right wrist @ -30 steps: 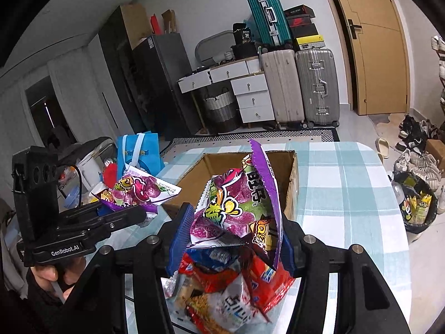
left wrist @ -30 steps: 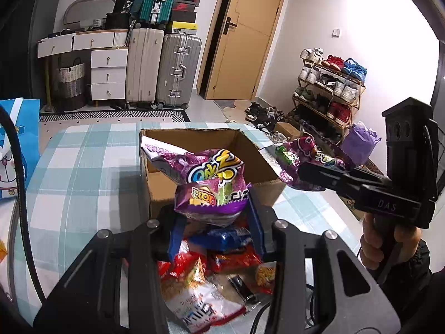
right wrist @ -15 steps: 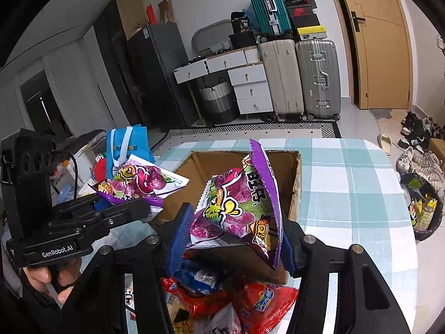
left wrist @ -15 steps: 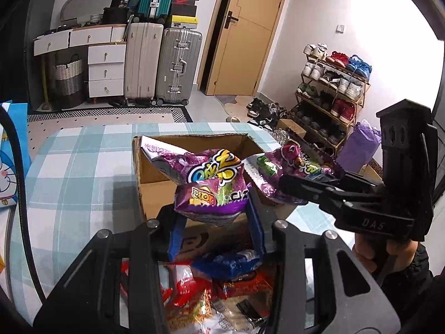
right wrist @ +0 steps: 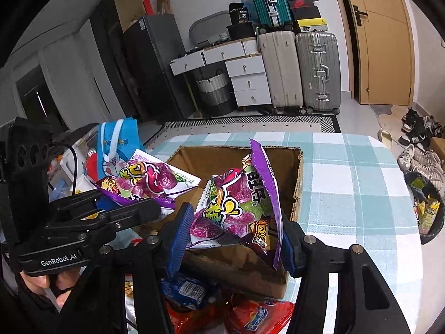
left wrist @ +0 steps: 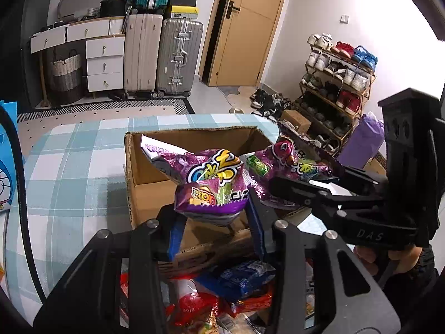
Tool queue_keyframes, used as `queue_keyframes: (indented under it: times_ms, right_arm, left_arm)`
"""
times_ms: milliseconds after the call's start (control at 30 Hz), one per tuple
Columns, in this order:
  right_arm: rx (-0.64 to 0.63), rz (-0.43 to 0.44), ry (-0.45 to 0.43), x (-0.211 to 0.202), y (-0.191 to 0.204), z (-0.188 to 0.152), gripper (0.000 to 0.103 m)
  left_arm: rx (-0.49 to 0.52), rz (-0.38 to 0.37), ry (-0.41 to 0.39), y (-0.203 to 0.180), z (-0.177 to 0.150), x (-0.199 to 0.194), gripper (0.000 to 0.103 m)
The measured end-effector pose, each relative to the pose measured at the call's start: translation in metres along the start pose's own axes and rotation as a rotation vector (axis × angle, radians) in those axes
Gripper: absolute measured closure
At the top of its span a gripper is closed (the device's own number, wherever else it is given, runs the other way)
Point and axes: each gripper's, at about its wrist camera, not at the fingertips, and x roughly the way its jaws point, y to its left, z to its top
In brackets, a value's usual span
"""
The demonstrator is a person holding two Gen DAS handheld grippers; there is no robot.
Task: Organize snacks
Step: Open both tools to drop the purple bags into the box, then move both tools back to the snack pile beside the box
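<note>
My left gripper is shut on a purple snack bag and holds it over the near edge of the open cardboard box. My right gripper is shut on a second purple snack bag, also above the box's near wall. Each gripper shows in the other's view: the right gripper at the box's right side, the left gripper at its left. A pile of red and blue snack packs lies on the table in front of the box, also in the right wrist view.
The box stands on a table with a blue-and-white checked cloth. A blue gift bag stands off the table's left side. Suitcases, drawers, a door and a shoe rack are beyond. A bin with wrappers stands on the floor at right.
Both grippers have moved forward with their purple bags, from above the snack pile to over the box's near edge. The box now looks closer and larger.
</note>
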Motion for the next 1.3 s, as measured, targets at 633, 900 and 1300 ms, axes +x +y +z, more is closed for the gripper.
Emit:
queue_keyframes:
  times_ms: [633,900,1300]
  right_arm:
    - [-0.023,0.014,0.015,0.026,0.001,0.002,0.046]
    - [-0.008,-0.005,-0.090,-0.029,-0.009,-0.012,0.003]
    - [0.016,-0.045,-0.059,-0.103,-0.001,-0.077,0.000]
  left_arm:
    - [-0.022,0.022,0.060,0.023,-0.005,0.041,0.058]
    - [0.031,0.033,-0.006,0.003,-0.019,-0.011,0.016]
    - [0.005,0.078,-0.025,-0.016,-0.075,-0.095,0.001]
